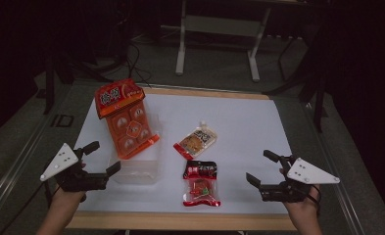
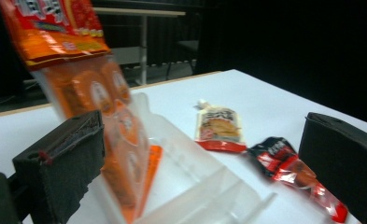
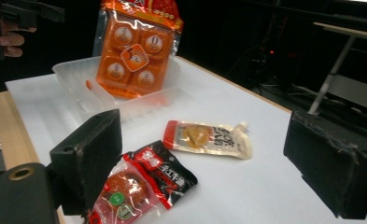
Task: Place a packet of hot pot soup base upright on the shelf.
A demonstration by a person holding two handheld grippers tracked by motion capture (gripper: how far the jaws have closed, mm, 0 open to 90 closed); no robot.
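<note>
Two tongs, left (image 1: 101,159) and right (image 1: 261,168), stood released beside the clear tray (image 1: 136,171); the orange pack (image 1: 125,120) leaned in it, apparently stowed, two pouches (image 1: 201,183) awaiting on the bench (image 1: 249,127).

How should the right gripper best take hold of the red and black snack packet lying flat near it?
Probably by its dark top end: the red and black packet lies flat, bulging in the middle. The open right gripper could come from above, jaws across that flatter sealed end.
</note>
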